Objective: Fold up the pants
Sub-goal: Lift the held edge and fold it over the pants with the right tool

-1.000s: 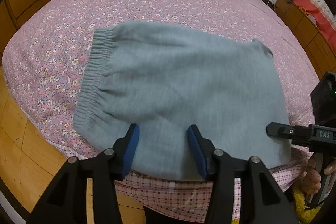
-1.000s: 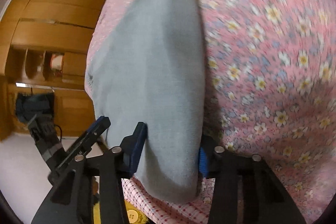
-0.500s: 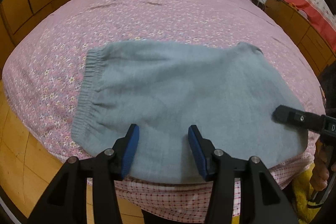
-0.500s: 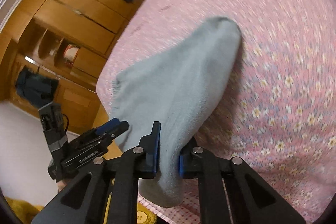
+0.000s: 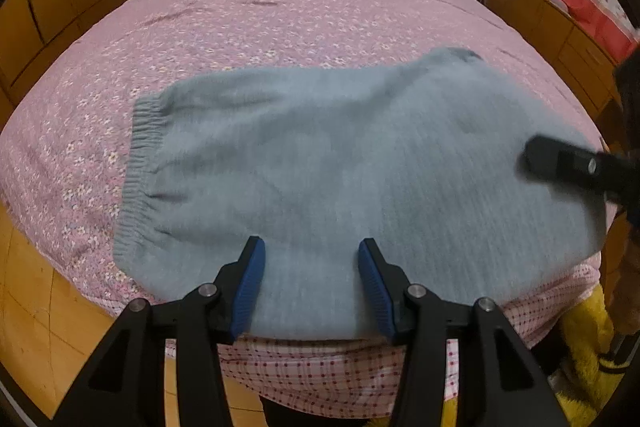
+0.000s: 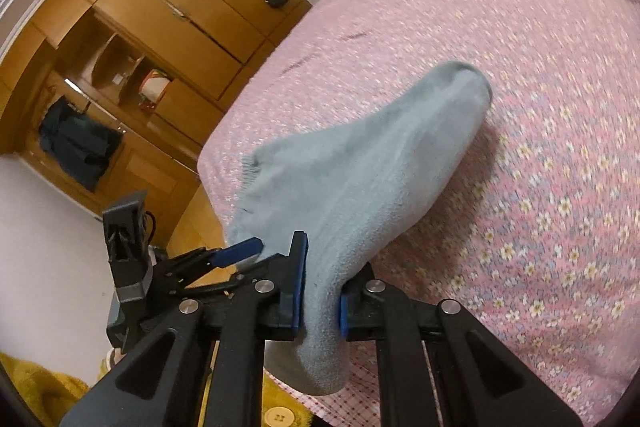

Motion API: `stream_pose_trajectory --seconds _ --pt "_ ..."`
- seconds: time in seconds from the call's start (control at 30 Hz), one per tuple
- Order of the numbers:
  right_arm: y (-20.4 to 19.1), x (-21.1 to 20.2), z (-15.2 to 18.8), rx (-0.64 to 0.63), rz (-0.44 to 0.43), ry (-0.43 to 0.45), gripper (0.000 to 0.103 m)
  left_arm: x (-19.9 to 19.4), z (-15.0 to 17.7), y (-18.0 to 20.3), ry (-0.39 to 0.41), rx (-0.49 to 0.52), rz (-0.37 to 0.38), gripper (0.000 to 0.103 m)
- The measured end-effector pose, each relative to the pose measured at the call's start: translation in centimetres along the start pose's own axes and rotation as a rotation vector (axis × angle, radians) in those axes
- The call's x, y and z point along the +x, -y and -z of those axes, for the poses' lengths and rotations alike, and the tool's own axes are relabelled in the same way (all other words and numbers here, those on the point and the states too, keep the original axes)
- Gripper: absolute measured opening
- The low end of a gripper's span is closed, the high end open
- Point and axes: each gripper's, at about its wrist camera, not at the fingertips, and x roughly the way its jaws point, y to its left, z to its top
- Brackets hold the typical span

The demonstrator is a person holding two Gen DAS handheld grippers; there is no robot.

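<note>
We hold the grey pants on the pink floral bed.

Our right gripper clamps their edge; our left gripper hovers spread apart above them.

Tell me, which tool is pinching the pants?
The right tool. Its blue pads are squeezed shut on the grey pants at their right end. The left tool is wide open, gripping nothing.

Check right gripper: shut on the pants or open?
Shut. In the right wrist view the right gripper has its jaws pinching the edge of the grey pants, cloth squeezed between the blue pads.
</note>
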Motion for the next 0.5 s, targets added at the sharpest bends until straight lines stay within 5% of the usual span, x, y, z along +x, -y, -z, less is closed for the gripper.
stream_pose_trajectory --seconds 0.5 --pt "-4.1 0.8 -2.0 -0.123 -0.023 -0.020 0.006 -1.2 -0.4 -1.3 0.020 -0.043 0.012 0.051"
